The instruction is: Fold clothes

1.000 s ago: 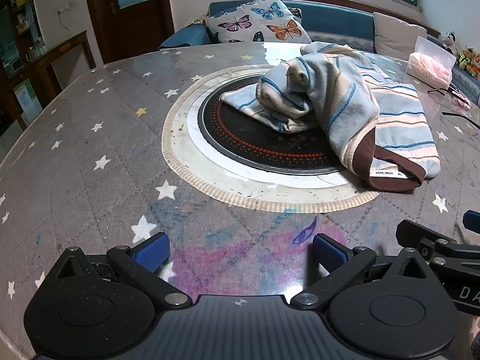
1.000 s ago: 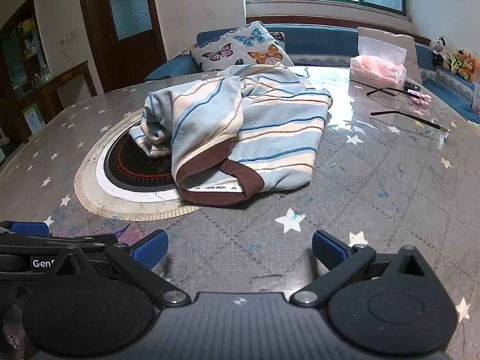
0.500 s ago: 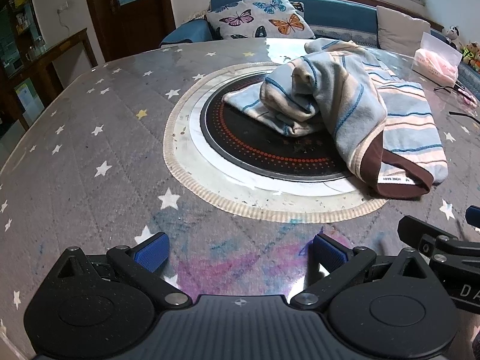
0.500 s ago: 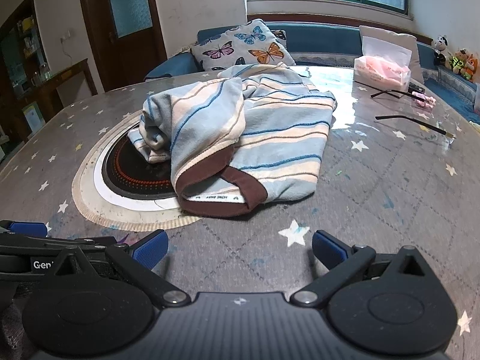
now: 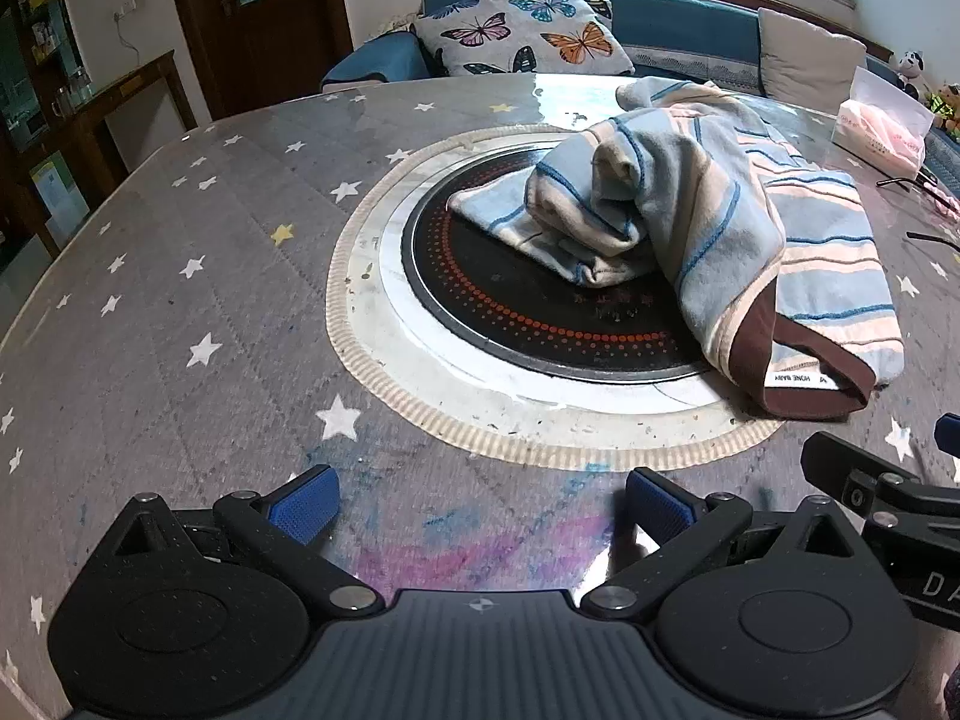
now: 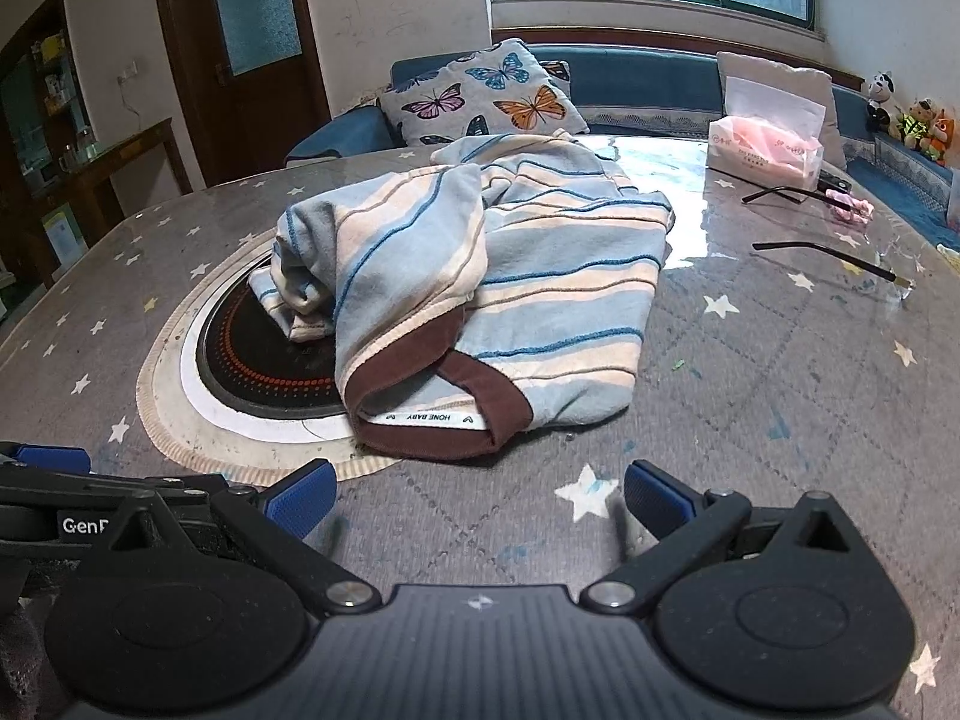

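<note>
Your left gripper hovers low over the near edge of the round grey star-printed tabletop, its two blue-padded fingers spread wide with nothing between them. Your right gripper sits just beside it at the same edge, its two fingers likewise parted and empty (each tool shows at the margin of the other's view). One crumpled garment, pale blue fleece with cream and darker blue stripes and a brown hem band, lies in a heap near the middle of the tabletop, partly over the black round hotplate with orange dots and spilling toward the right edge. Its brown hem faces you, white label showing. Toward the far right edge stand one pink tissue pack and two thin black rods.
</note>
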Motion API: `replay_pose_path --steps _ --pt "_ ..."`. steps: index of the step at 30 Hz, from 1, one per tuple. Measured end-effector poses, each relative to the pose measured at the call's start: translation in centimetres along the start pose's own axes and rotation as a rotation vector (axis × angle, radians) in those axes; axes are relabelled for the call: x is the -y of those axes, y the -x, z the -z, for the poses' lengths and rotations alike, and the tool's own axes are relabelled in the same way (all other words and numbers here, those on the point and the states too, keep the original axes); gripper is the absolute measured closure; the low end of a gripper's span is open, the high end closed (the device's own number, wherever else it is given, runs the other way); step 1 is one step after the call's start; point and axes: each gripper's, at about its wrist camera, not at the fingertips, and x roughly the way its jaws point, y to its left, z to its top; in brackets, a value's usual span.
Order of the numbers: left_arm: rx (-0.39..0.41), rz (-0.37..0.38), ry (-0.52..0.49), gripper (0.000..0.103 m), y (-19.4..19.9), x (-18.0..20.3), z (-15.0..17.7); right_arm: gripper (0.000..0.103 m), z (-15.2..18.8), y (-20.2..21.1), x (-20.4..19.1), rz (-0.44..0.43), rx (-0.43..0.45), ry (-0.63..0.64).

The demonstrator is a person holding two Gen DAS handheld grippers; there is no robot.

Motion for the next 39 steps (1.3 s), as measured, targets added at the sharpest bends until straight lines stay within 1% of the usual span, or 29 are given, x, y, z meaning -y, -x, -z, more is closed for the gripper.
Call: replay_pose_path --steps 5,17,25,30,32,36,37,39 --pt "0.0 0.002 -0.005 0.0 -0.1 0.2 -0.4 0.0 0.0 0.0 0.0 0.0 0.0 -0.001" --pt "-0.005 0.001 -0.005 0.0 -0.8 0.3 -1.4 0.0 -1.3 -1.0 0.2 -0.007 -0.003 0.001" --pt "-0.004 0.001 -0.009 0.0 -1.1 0.4 -1.8 0.0 -1.9 -1.3 0.3 -0.012 0.008 0.006" --pt "-0.001 -0.003 -0.008 0.0 -1.4 0.3 -2.6 0.001 -2.4 -1.5 0.4 -0.018 0.019 0.011" --pt "0.003 -0.005 -0.003 0.0 -1.5 0.1 -2.9 0.003 -2.7 -1.7 0.4 -0.022 0.022 0.013" --pt "0.015 -0.019 0.007 0.0 -1.7 -0.6 -3.7 0.006 -3.2 -2.1 0.3 -0.045 0.024 0.018" --pt "0.021 -0.023 0.012 0.0 -1.7 -0.9 -3.9 0.008 -3.5 -2.3 0.2 -0.061 0.027 0.026" --pt "0.036 -0.035 0.018 0.0 -1.7 -1.5 -4.4 0.009 -4.2 -2.6 0.1 -0.092 0.033 0.036"
